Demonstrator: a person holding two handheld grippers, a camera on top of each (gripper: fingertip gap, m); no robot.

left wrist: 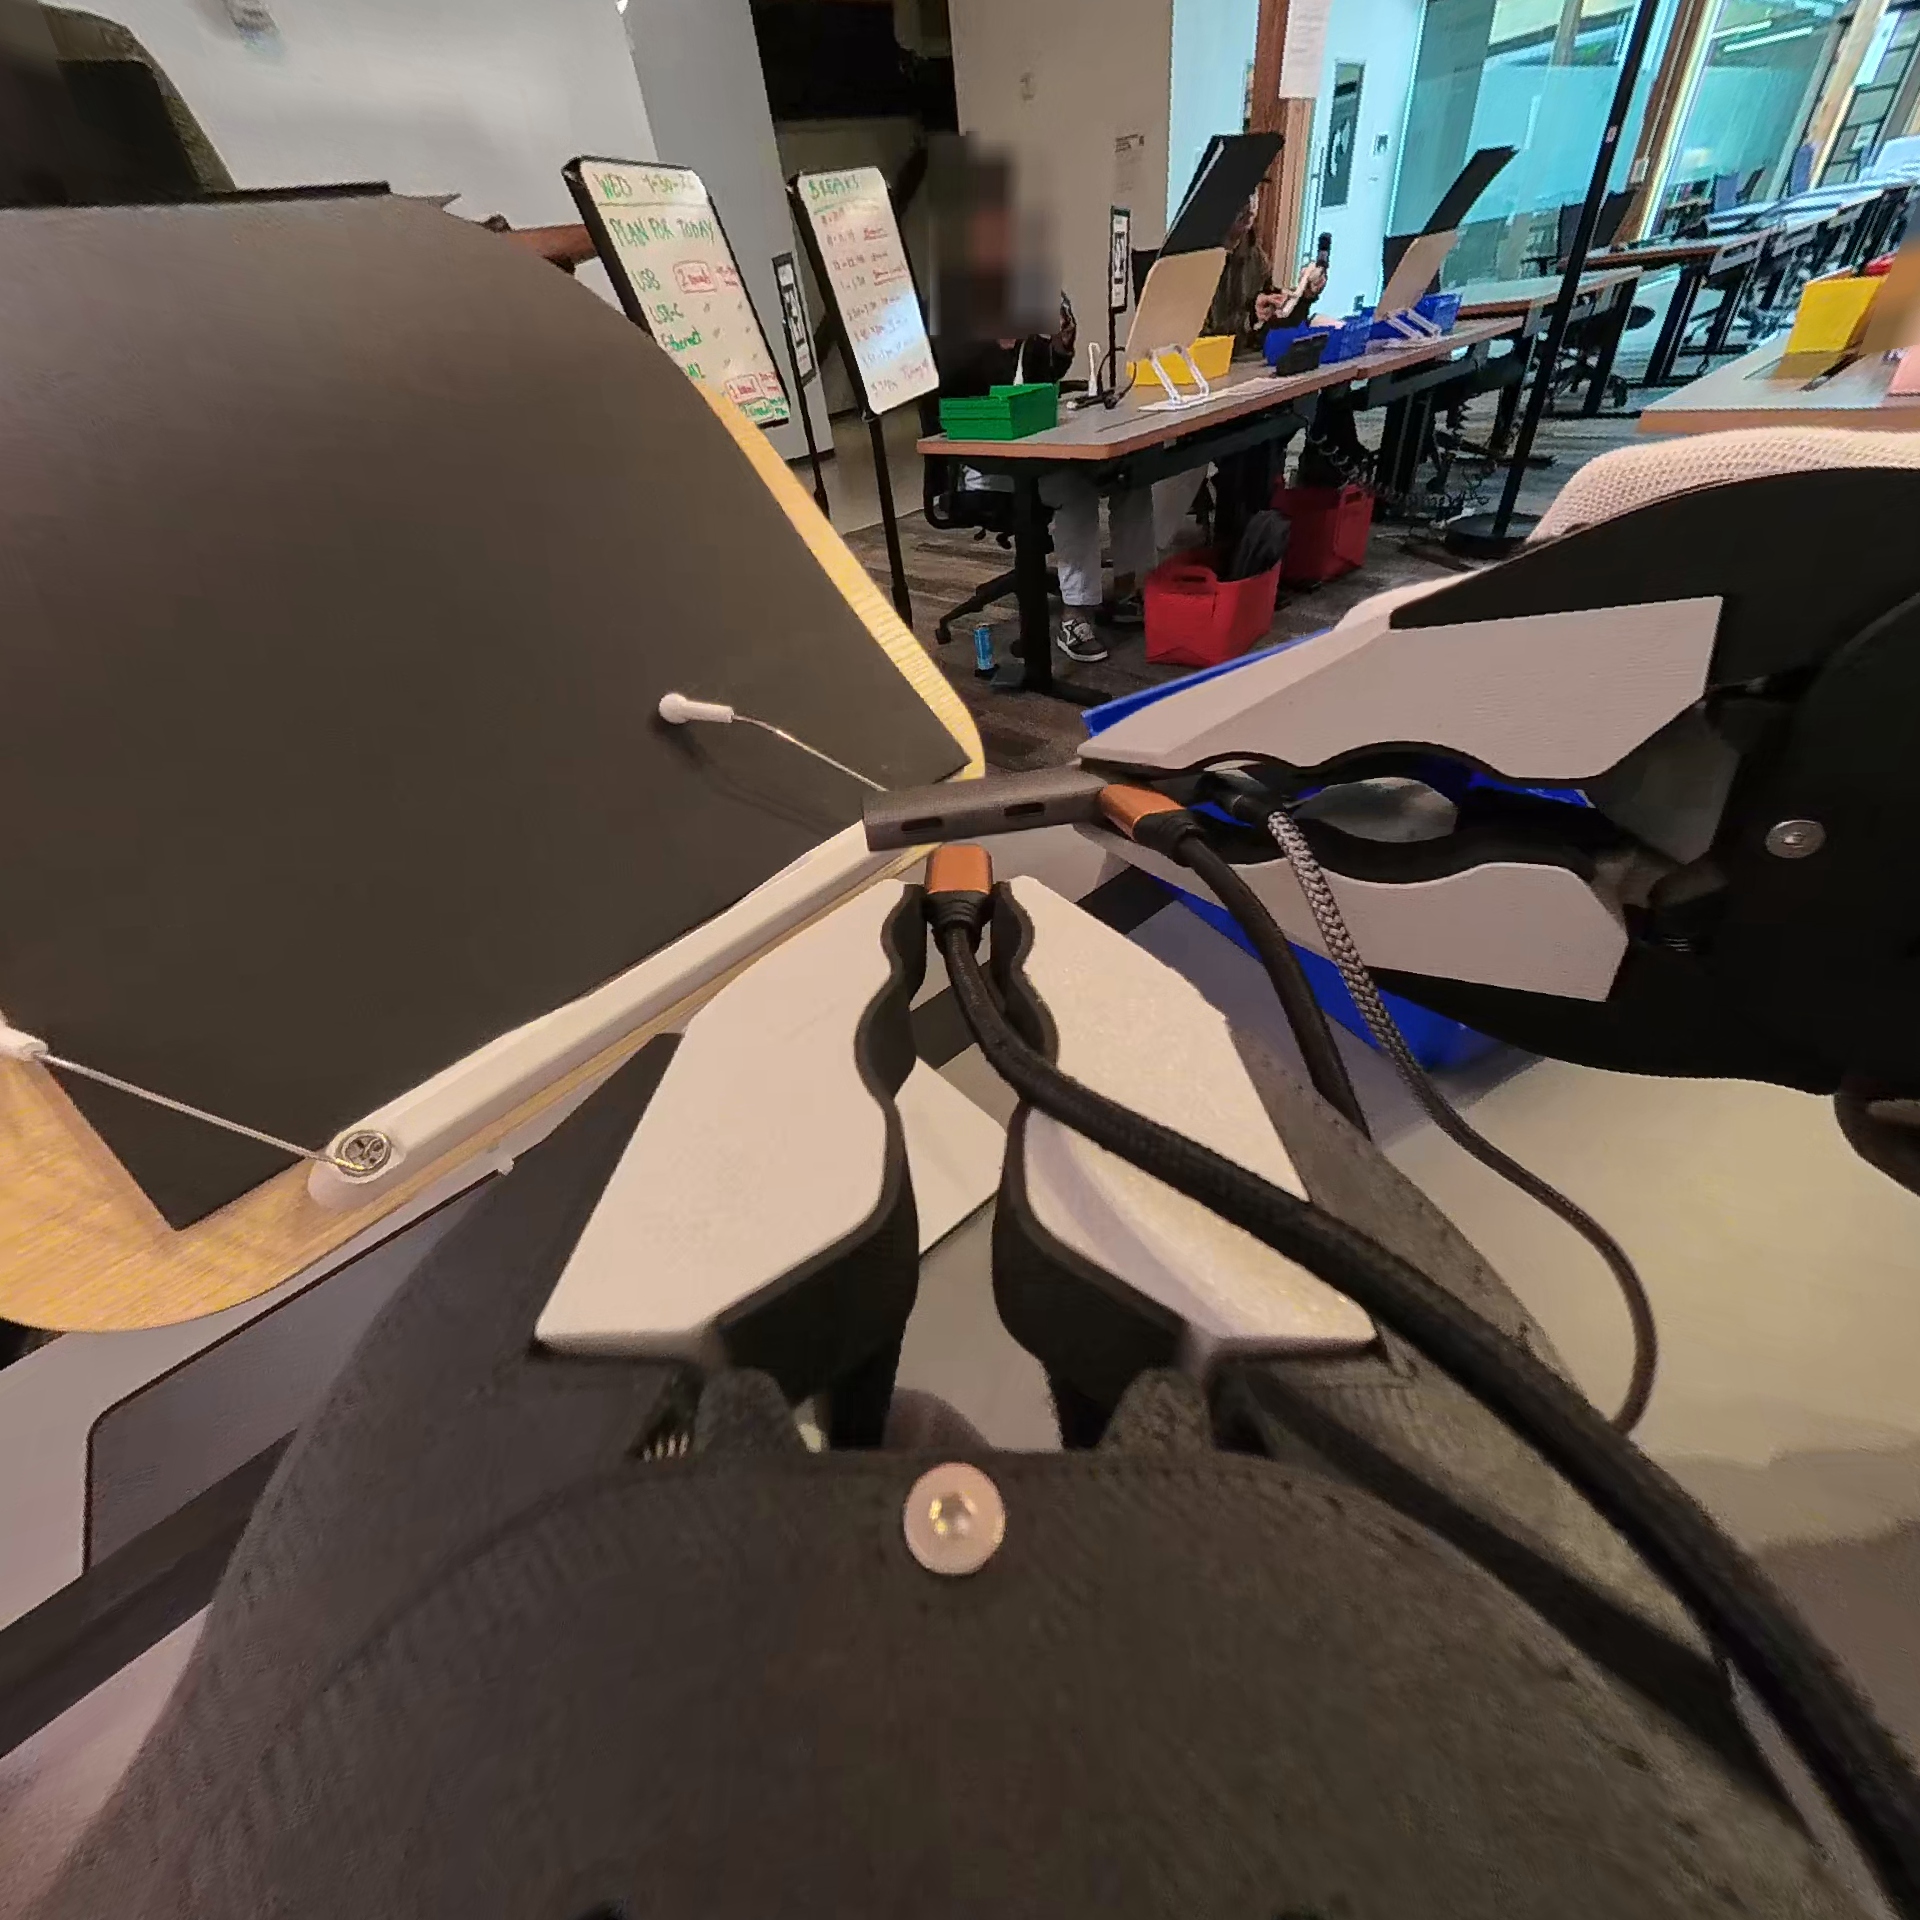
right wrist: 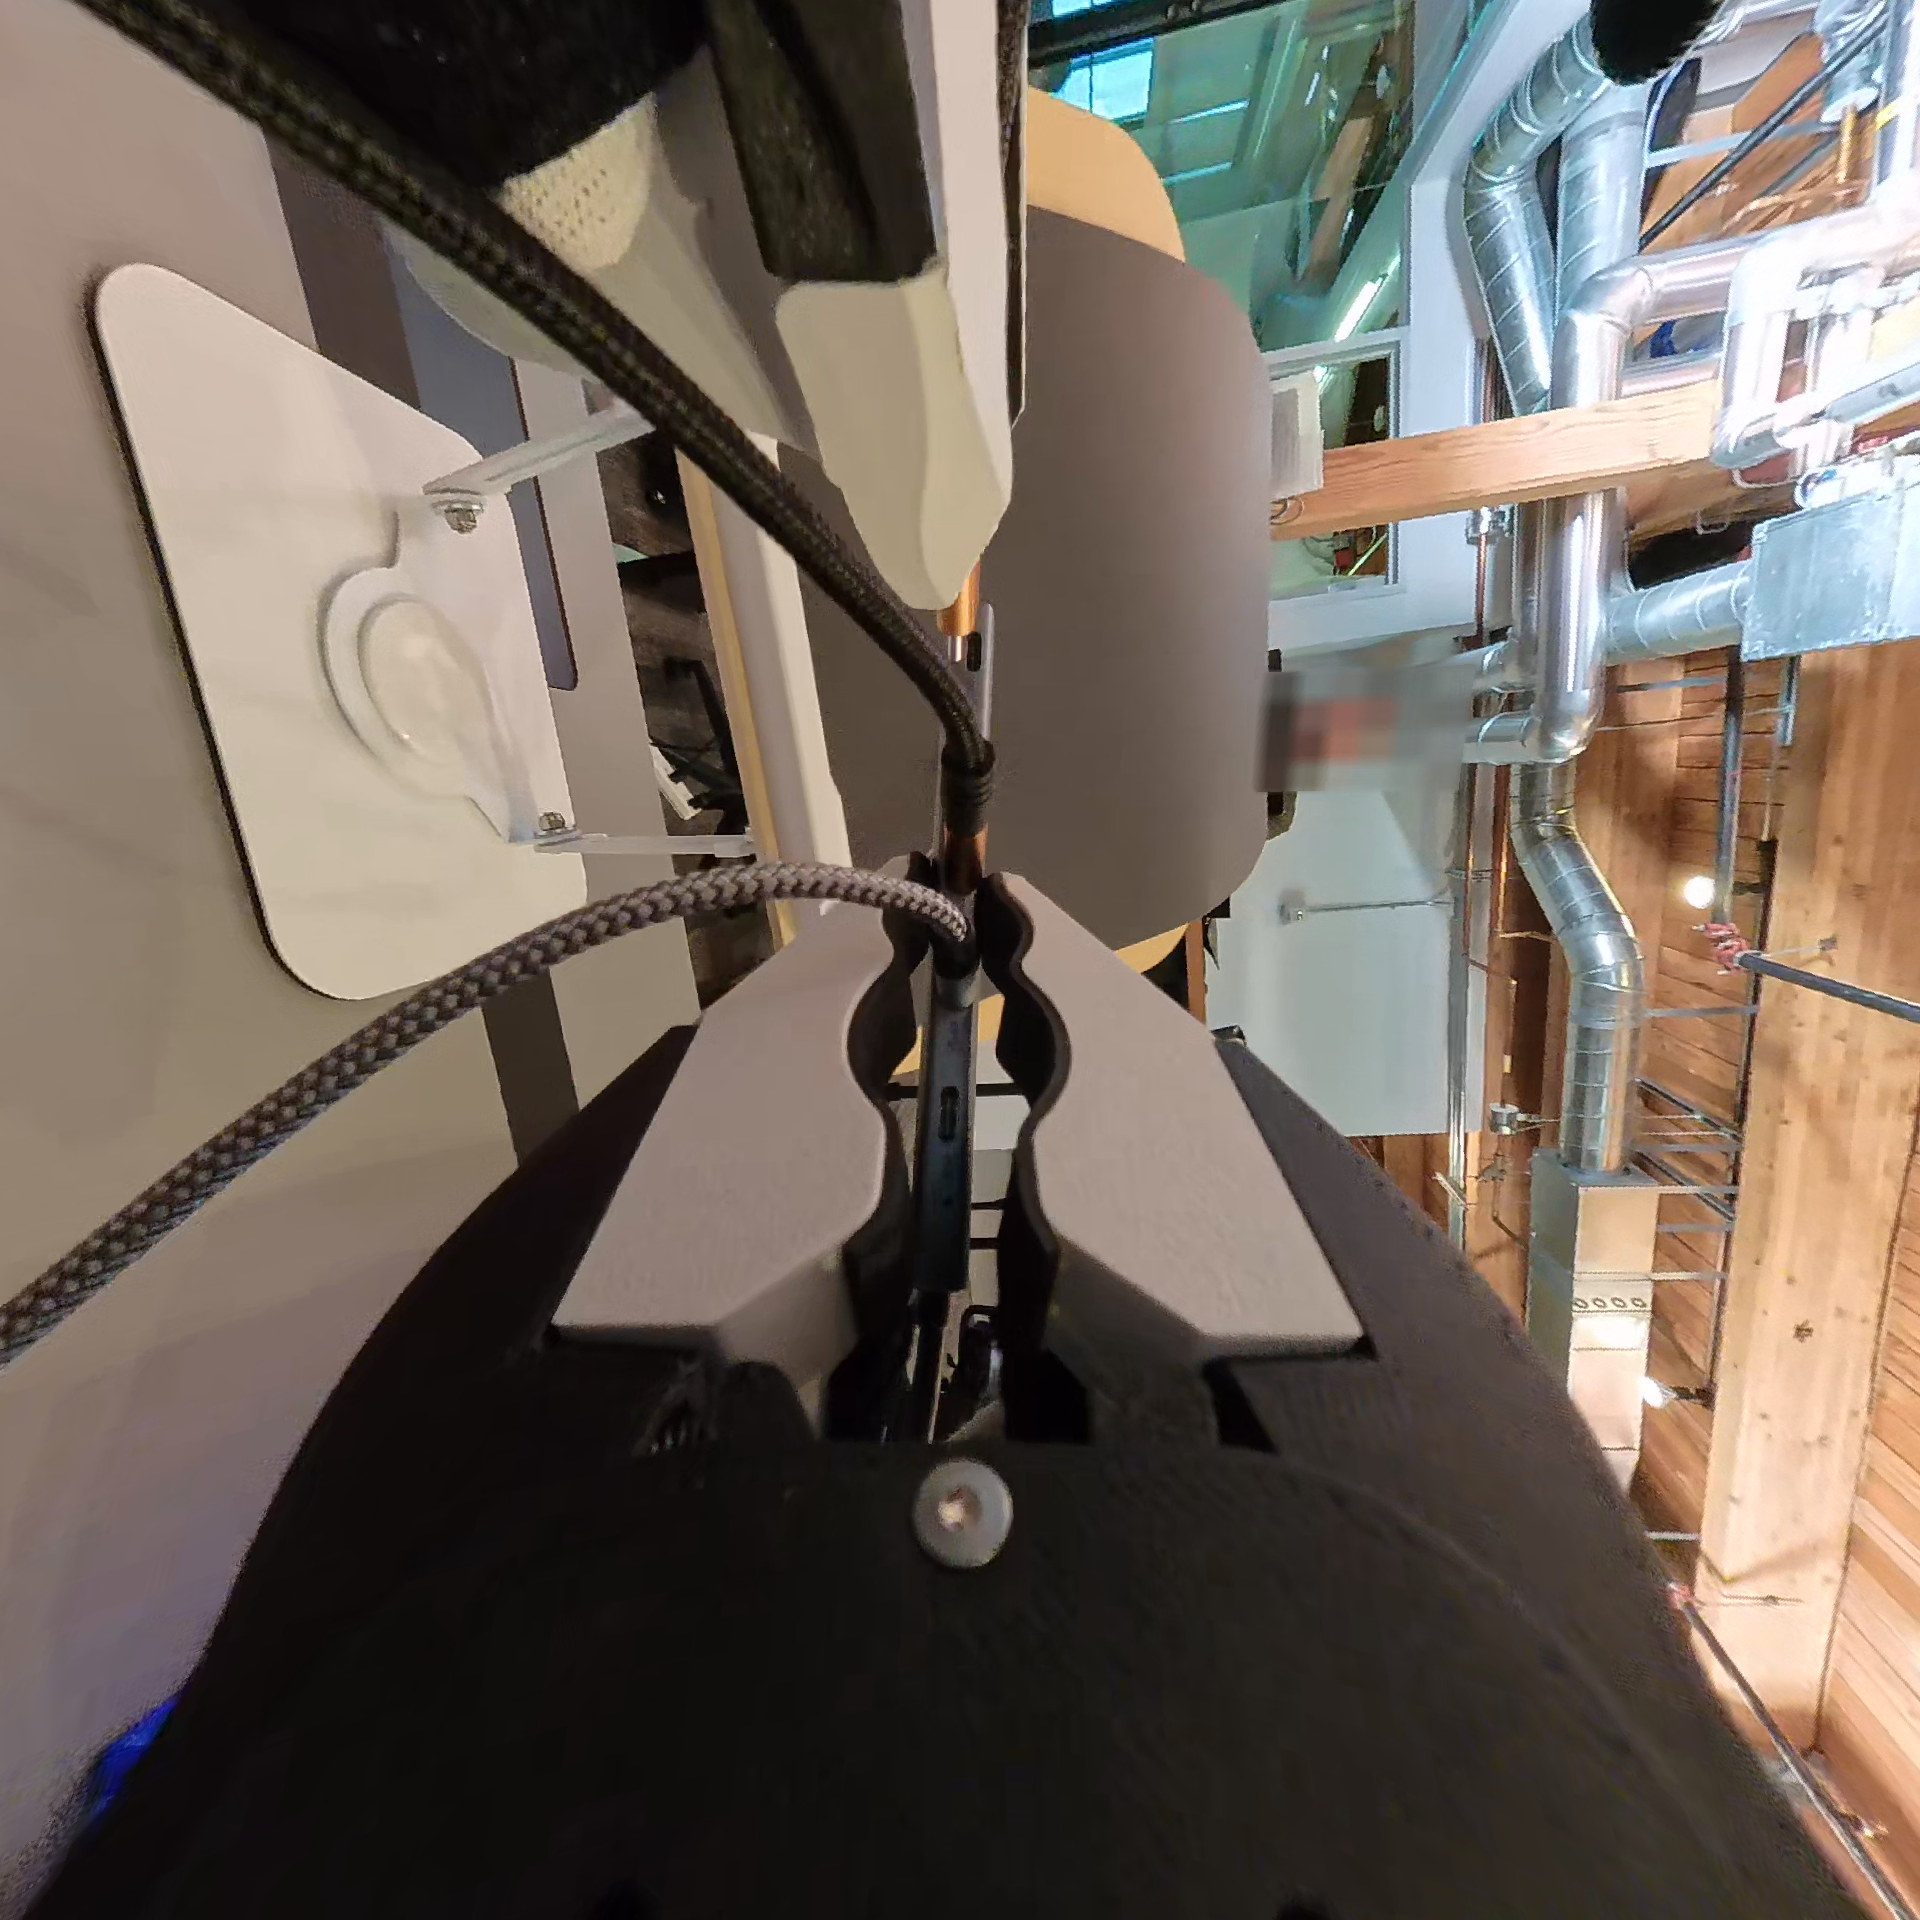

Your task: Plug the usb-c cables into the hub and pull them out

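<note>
My left gripper [left wrist: 956,896] is shut on a black braided USB-C cable [left wrist: 1039,1070], just behind its copper plug [left wrist: 958,868]. The plug's tip sits at the underside of the grey hub [left wrist: 977,816]; how deep it sits I cannot tell. My right gripper [left wrist: 1096,795] comes in from the right and is shut on the hub's other end. A second copper plug [left wrist: 1138,810] with a black cable is in the hub beside it. In the right wrist view the hub [right wrist: 951,1101] lies between my right gripper [right wrist: 951,894] fingers, and the left gripper [right wrist: 961,582] reaches in from above.
The hub's grey braided tail [left wrist: 1340,935] hangs to the right. A black board with a wooden rim [left wrist: 416,623] stands close on the left. A blue bin [left wrist: 1309,977] lies under the right gripper. A white plate [right wrist: 312,623] lies on the table. People sit at desks [left wrist: 1122,426] behind. Tip to tip, the grippers are about 5 cm apart.
</note>
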